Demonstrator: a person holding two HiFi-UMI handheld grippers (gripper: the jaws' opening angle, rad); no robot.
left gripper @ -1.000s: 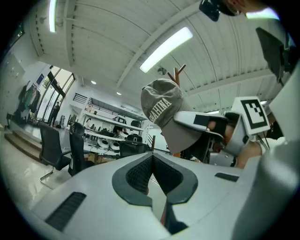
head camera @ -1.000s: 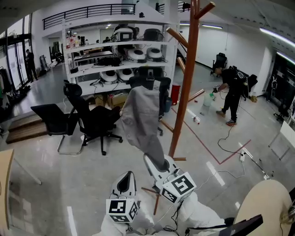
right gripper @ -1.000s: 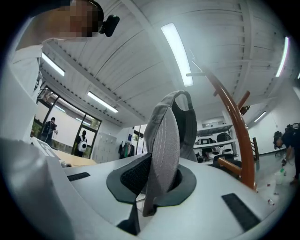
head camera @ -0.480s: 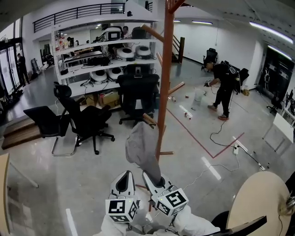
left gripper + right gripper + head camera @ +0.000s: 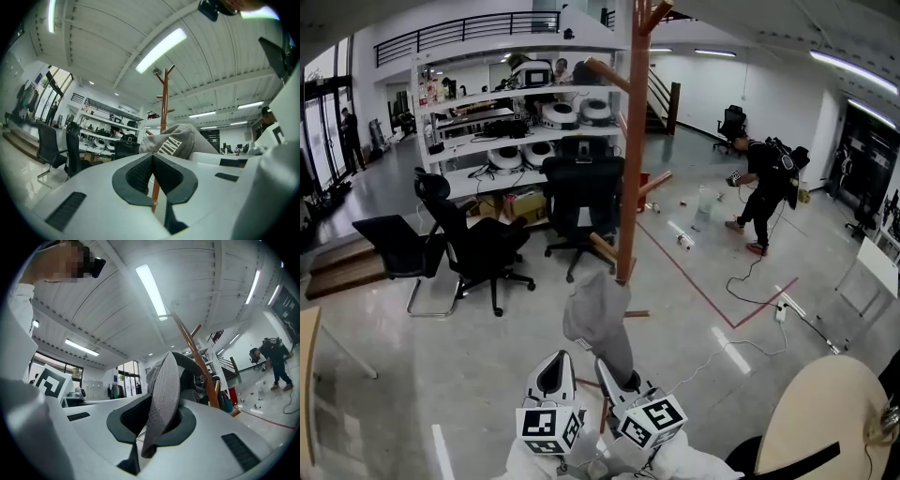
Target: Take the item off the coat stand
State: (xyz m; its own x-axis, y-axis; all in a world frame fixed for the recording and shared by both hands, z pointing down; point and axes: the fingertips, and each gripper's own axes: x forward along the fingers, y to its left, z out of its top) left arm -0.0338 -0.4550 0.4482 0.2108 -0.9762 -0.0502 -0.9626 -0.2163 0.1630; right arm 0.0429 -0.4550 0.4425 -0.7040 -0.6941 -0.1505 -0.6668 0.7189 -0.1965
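- Grey cap [image 5: 595, 314]: task item, lower middle of the head view. It hangs on no peg and is carried by its brim, crown uppermost, low in front of the pole's foot. White lettering on the crown shows in the left gripper view [image 5: 180, 140], partly hidden. The brim is seen edge-on in the right gripper view [image 5: 164, 394].
- Shelving unit [image 5: 520, 103]: white, several tiers, upper left of the head view, loaded with round white devices and boxes.
- Coat stand [image 5: 634, 141]: orange-brown pole with slanted pegs, upper middle of the head view. It stands upright behind the cap. It also appears at the centre of the left gripper view [image 5: 163, 101] and leans right of centre in the right gripper view [image 5: 197, 357].
- Round table [image 5: 825, 412]: pale top, lower right corner, partly cut off by the frame.
- Office chairs [image 5: 478, 244]: black, grouped centre left, between the shelving and the grippers.
- Person [image 5: 761, 183]: dark clothing, bent forward, right of centre and well apart from the stand.
- Right gripper [image 5: 617, 373]: white body with marker cube, bottom middle. Its jaws are clamped on the cap's brim, which passes between the dark pads [image 5: 157, 420].
- Left gripper [image 5: 555, 367]: white body with marker cube, just left of the right one. Its jaws are pressed together with nothing between them [image 5: 152, 176].
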